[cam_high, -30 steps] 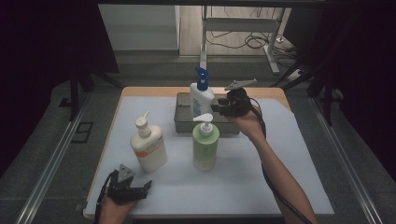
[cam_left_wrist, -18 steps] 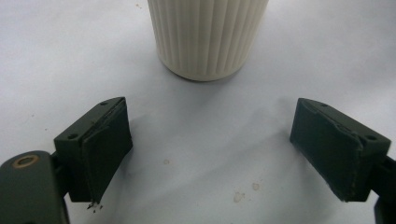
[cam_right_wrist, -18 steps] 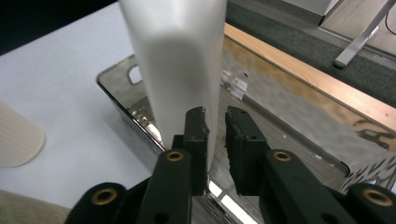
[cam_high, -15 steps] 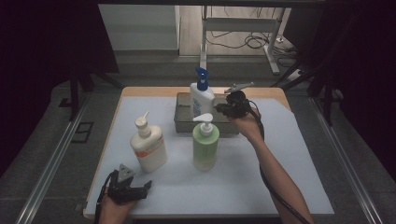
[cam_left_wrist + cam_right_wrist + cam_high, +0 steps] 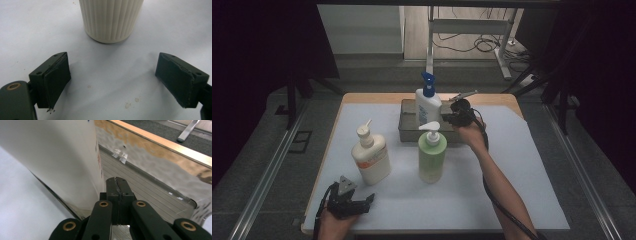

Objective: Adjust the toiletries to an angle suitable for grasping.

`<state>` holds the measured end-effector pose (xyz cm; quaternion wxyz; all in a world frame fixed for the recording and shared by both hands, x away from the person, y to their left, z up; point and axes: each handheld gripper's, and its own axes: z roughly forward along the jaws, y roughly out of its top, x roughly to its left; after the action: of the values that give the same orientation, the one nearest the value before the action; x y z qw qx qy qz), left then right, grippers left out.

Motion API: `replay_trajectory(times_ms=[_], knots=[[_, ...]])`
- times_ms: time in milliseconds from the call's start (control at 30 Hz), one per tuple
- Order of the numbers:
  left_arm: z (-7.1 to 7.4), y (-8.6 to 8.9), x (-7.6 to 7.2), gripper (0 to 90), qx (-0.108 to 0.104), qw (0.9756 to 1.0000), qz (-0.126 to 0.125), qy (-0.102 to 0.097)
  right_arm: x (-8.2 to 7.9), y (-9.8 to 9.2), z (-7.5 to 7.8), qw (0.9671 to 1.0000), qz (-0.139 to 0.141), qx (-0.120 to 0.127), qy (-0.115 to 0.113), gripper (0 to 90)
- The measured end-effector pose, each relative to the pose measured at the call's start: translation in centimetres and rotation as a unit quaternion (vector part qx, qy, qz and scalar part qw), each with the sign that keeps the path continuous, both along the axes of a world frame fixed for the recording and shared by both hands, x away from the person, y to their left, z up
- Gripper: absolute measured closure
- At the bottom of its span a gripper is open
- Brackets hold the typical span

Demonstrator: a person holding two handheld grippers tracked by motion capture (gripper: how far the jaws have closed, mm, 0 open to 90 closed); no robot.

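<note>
A white bottle with a blue pump (image 5: 428, 106) stands in a metal tray (image 5: 407, 131) at the back of the table. My right gripper (image 5: 449, 119) hangs just to its right, over the tray. In the right gripper view its jaws (image 5: 118, 185) have just been closing and now stand shut with nothing between them, the white bottle (image 5: 57, 157) close on their left and the tray's ribbed floor (image 5: 150, 192) below. My left gripper (image 5: 357, 202) rests at the front left edge, open (image 5: 112, 75). The ribbed base of a cream bottle (image 5: 111, 20) stands a little ahead of it.
A green pump bottle (image 5: 432, 155) stands in front of the tray. The cream pump bottle (image 5: 371, 159) with an orange label is to its left. A white mat (image 5: 522, 190) covers the wooden table, with free room at the right and front.
My right gripper has sunk toward the tray beside the white bottle, and its jaws have closed on nothing. The left gripper and the bottles have not moved.
</note>
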<state>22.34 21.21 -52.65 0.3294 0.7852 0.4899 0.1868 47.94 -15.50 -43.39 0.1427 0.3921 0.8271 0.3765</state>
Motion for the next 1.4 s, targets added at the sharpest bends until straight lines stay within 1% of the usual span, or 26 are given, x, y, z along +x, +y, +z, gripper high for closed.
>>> replay_trajectory(times_ms=[233, 300, 433, 700, 900, 1033, 1233, 1400], knots=[[0.0, 0.0, 0.0, 12.1, 0.0, 1.0, 0.0, 0.0, 0.5, 0.8, -0.8, 0.9999, 0.008, -0.004, 0.014, 89.5], [0.0, 0.0, 0.0, 12.1, 0.0, 1.0, 0.0, 0.0, 0.6, 1.0, -0.9, 0.9998, 0.008, -0.01, 0.015, 89.5], [0.0, 0.0, 0.0, 12.1, 0.0, 1.0, 0.0, 0.0, 0.8, 0.9, -1.0, 0.9997, 0.008, 0.003, 0.022, 89.6], [0.0, 0.0, 0.0, 12.1, 0.0, 1.0, 0.0, 0.0, 0.8, 1.2, -1.0, 0.9996, 0.011, 0.001, 0.026, 89.6], [0.0, 0.0, 0.0, 12.1, 0.0, 1.0, 0.0, 0.001, 0.7, 2.0, -1.2, 0.9995, 0.021, 0.0, 0.026, 89.5], [0.0, 0.0, 0.0, 12.1, 0.0, 1.0, 0.0, 0.001, 0.8, 2.5, -1.2, 0.9994, 0.022, 0.001, 0.027, 89.5], [0.0, 0.0, 0.0, 12.1, 0.0, 1.0, 0.0, 0.001, 0.8, 3.0, -1.2, 0.999, 0.032, 0.012, 0.03, 89.5], [0.0, 0.0, 0.0, 12.1, 0.0, 1.0, 0.0, 0.001, 0.8, 3.5, -1.2, 0.9988, 0.036, 0.009, 0.032, 89.5]])
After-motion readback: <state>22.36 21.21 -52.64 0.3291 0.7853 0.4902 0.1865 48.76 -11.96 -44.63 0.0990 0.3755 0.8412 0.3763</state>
